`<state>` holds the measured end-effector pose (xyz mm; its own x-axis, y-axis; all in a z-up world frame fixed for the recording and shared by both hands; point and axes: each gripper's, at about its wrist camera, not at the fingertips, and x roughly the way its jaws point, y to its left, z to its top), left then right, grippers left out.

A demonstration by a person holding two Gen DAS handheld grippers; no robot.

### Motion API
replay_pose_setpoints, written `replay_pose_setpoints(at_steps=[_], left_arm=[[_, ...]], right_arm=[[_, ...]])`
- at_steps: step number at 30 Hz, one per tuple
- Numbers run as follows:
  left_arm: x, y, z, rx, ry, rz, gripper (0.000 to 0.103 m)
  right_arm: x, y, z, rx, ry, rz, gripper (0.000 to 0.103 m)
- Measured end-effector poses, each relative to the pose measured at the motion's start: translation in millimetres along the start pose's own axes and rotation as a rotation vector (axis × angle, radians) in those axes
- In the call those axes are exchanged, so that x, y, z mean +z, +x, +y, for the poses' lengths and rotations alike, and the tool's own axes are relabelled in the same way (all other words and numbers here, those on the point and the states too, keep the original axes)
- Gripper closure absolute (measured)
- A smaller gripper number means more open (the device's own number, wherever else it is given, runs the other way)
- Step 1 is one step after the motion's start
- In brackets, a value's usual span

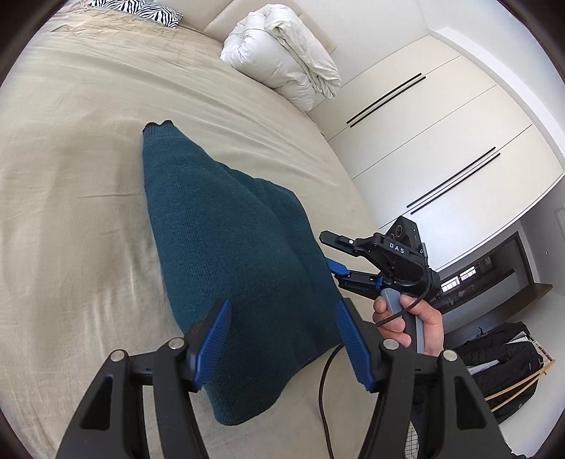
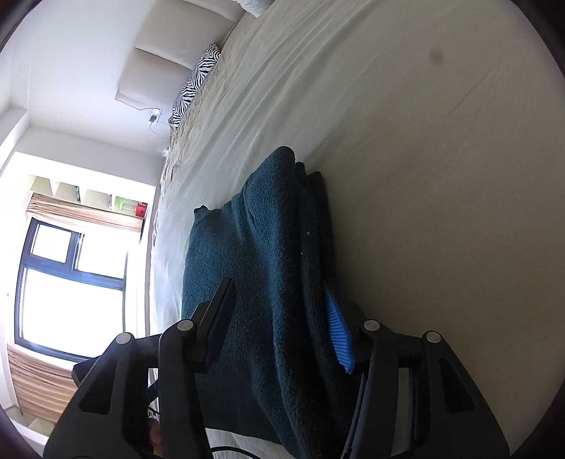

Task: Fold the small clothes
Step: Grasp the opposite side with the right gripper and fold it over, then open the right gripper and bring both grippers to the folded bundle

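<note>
Left wrist view
- Garment: dark teal knit sweater (image 1: 226, 254) lies on the bed (image 1: 70, 176), already narrowed into a long strip, one end far up the sheet, the other close to the camera.
- Left claw (image 1: 282, 349): jaws spread wide, blue pads either side of the near end of the sweater, gripping nothing. It hovers over the cloth; contact cannot be told.
- Right claw (image 1: 335, 254): seen side-on at the sweater's right edge, held in the person's right hand (image 1: 413, 325). Upper finger sits above the cloth, lower blue pad at the edge; jaws apart.
- Likely reason: both claws sit at the near end, probably to lift it together and carry it over toward the far end.
- Background: white duvet (image 1: 282, 60) bundled by the headboard, zebra pillow (image 1: 141, 10) at the far corner, wardrobe doors (image 1: 423, 141) to the right.

Right wrist view
- Orientation: camera rolled sideways, bed running up the frame.
- Garment: sweater (image 2: 254, 264) fills the gap between the fingers, stacked layers showing along its right edge.
- Right claw (image 2: 282, 325): jaws apart, straddling the layered edge, one blue pad tucked against the underside layers; not yet pinched shut.
- Judgement: the straddle suggests all layers are meant to be caught at once, so none slips loose.
</note>
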<state>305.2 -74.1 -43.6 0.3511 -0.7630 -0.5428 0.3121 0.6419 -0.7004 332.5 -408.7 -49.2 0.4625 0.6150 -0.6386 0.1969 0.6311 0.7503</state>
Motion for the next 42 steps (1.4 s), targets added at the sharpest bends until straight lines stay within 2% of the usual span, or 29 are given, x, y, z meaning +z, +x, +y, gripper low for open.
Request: replay_pose_setpoints(at_steps=[5, 6, 7, 8, 13, 19, 22, 23, 27, 29, 30, 31, 34, 36, 39, 40, 42], left_arm=[[-5.7, 25.9, -10.2, 0.056, 0.069, 0.021, 0.039], [-9.1, 31.0, -11.6, 0.076, 0.084, 0.037, 0.039], [-11.0, 36.8, -12.0, 0.093, 0.096, 0.057, 0.039], [-14.1, 41.1, -10.7, 0.107, 0.102, 0.076, 0.040], [-25.9, 55.7, 6.3, 0.146, 0.077, 0.124, 0.051], [-31.4, 59.1, 13.1, 0.174, 0.117, 0.135, 0.061], [-33.1, 54.8, 16.6, 0.153, 0.102, 0.142, 0.062], [-34.4, 50.4, 17.8, 0.145, 0.100, 0.145, 0.062], [-26.1, 23.5, 7.7, 0.168, 0.141, 0.118, 0.059], [-9.6, 10.5, 1.7, 0.167, 0.153, 0.070, 0.050], [2.0, 7.1, -0.2, 0.168, 0.154, 0.047, 0.045], [14.6, 6.0, -2.5, 0.174, 0.158, 0.026, 0.045], [51.0, 21.0, -2.7, 0.171, 0.152, 0.013, 0.045], [65.9, 43.9, 0.0, 0.189, 0.153, 0.043, 0.045], [67.6, 79.0, 14.4, 0.240, 0.155, 0.114, 0.045], [63.5, 83.8, 19.4, 0.252, 0.156, 0.113, 0.048], [57.5, 82.6, 26.0, 0.241, 0.166, 0.086, 0.051]], right_arm=[[-26.9, -4.2, 8.5, -0.058, -0.073, 0.062, 0.053], [-31.5, -6.0, 8.2, -0.066, -0.092, 0.074, 0.055], [-53.7, -9.1, -2.3, -0.081, -0.109, 0.079, 0.058], [-63.0, -10.8, 0.4, -0.103, -0.123, 0.081, 0.066], [-81.9, -40.5, -25.1, -0.112, -0.072, 0.074, 0.084], [-93.9, -41.9, -52.8, -0.085, -0.036, 0.058, 0.090], [-94.7, -38.5, -71.6, 0.017, 0.048, 0.053, 0.090], [-97.1, -43.2, -70.3, 0.019, 0.049, 0.046, 0.087], [-101.8, -74.2, -50.8, -0.086, -0.034, -0.049, 0.086], [-95.3, -86.1, -39.1, -0.126, -0.075, -0.105, 0.086], [-93.4, -91.5, -30.4, -0.110, -0.089, -0.120, 0.086], [-88.7, -96.5, -25.1, -0.074, -0.097, -0.122, 0.086], [-78.7, -81.5, -0.2, 0.013, -0.144, -0.095, 0.086], [-71.7, -69.1, 12.4, 0.049, -0.182, -0.079, 0.086], [-61.4, -40.1, 31.6, 0.064, -0.183, -0.035, 0.086], [-59.8, -29.5, 34.1, 0.054, -0.194, -0.015, 0.086], [-59.3, -11.2, 26.1, -0.039, -0.184, 0.013, 0.086]])
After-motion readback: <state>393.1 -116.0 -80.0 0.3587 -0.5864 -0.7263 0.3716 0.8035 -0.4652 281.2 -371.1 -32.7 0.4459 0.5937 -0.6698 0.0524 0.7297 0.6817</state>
